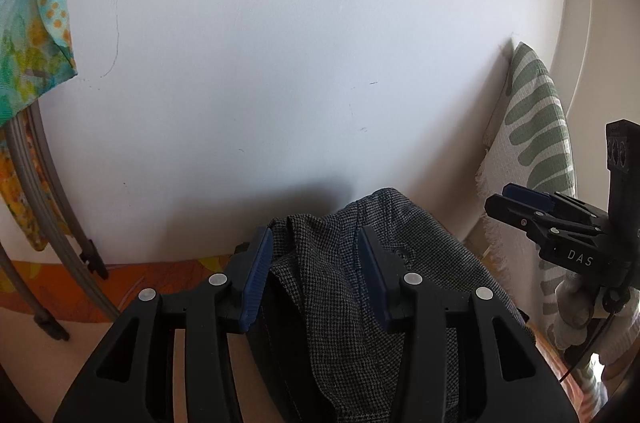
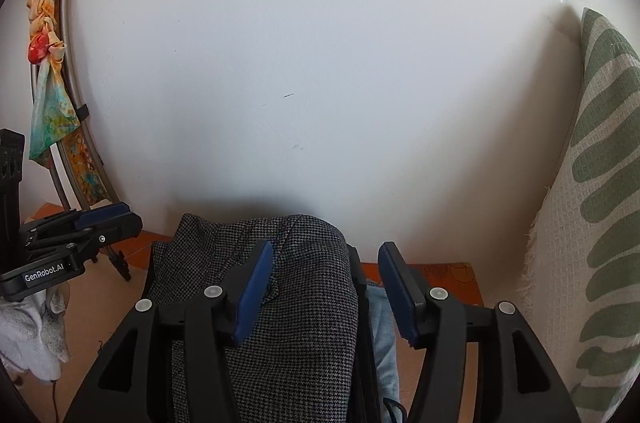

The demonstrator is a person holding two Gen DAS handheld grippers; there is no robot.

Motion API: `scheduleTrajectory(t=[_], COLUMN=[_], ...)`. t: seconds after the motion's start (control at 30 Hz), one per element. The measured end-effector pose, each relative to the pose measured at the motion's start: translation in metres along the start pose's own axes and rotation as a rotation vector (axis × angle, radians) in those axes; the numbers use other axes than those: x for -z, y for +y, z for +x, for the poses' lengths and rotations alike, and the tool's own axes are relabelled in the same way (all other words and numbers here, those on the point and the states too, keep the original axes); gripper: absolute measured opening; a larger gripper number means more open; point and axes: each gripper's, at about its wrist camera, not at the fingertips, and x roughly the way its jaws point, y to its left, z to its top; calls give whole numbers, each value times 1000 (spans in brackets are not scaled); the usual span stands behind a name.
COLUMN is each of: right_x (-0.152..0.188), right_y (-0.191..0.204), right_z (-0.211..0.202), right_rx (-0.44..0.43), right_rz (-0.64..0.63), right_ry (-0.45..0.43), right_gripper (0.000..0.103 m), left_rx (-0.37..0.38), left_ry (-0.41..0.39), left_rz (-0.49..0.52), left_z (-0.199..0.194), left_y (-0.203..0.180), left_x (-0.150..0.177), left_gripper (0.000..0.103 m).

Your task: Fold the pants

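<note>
The grey houndstooth pants [image 1: 332, 303] lie bunched in a mound [image 2: 304, 323] close to the white wall. My left gripper [image 1: 316, 243] is open, its blue pads standing apart with pants fabric between and under them, not pinched. My right gripper [image 2: 326, 249] is open too and straddles the mound's right part, with its left pad over the cloth and its right pad clear of it. Each gripper shows in the other's view: the right gripper [image 1: 520, 207] at the right edge, the left gripper [image 2: 108, 219] at the left edge, both held by white-gloved hands [image 2: 28, 335].
A cushion with green stripes [image 2: 600, 183] leans at the right, close to the right gripper. A colourful scarf [image 1: 36, 35] hangs on a grey metal frame [image 2: 76, 95] against the wall at left. A light-blue garment [image 2: 382, 323] lies under the pants on the orange-patterned surface [image 2: 452, 275].
</note>
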Motion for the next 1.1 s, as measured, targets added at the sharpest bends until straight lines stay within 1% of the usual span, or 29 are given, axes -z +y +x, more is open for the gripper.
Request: scheduleTrajectory(t=[0.07,0.2,0.23,0.27,0.3,0.4,0.5,0.6,0.63,0.7,0.8,0.87,0.93,0.97,1.1], right_x=[4,12,15,18,21,29,43,54,57,65,76,83,90,93,109], right_y=[-4,-4,-3,-2,-2,6,14,28,33,38,48,56,64,69,91], right_z=[-18,-53,-61,-70,-78,-102,-130,-158,-168,-185,-213,-232,-248,-256,-286], right_rx=[1,-5,-6,-8,-10,-15,-11,33,37,41,77,105,125,135,177], right_rz=[12,31,34,41,48,60,74,61,68,92,108,114,115,114,109], right_ry=[-5,-19,-24,-26,-28,-35,-41,-50,-54,-54,-66,-78,-84,-86,-106], right_gripper=[59,61,64,67,68,70,73,77,80,80,82,86,87,89,96], left_rx=[-6,-4,-2,0,-1,-6,1,-2,7,16,4,6,3,2,-5], left_ry=[-3,6,11,13,11,14,25,26,31,42,33,24,13,9,-6], left_rz=[7,-7,-13,-18,-19,-8,-1,10,12,21,51,64,72,75,97], left_z=[-12,-34,-41,-50,-58,-82,-104,-127,-134,-151,-176,-195,-214,-224,-260], left_y=[0,-3,-4,-4,-5,-11,-17,-21,-21,-21,-29,-34,-38,-39,-46], left_x=[1,4,4,5,6,12,19,30,34,42,52,60,68,72,90], left_gripper=[51,52,53,59,63,63,65,65,65,65,65,66,73,76,79])
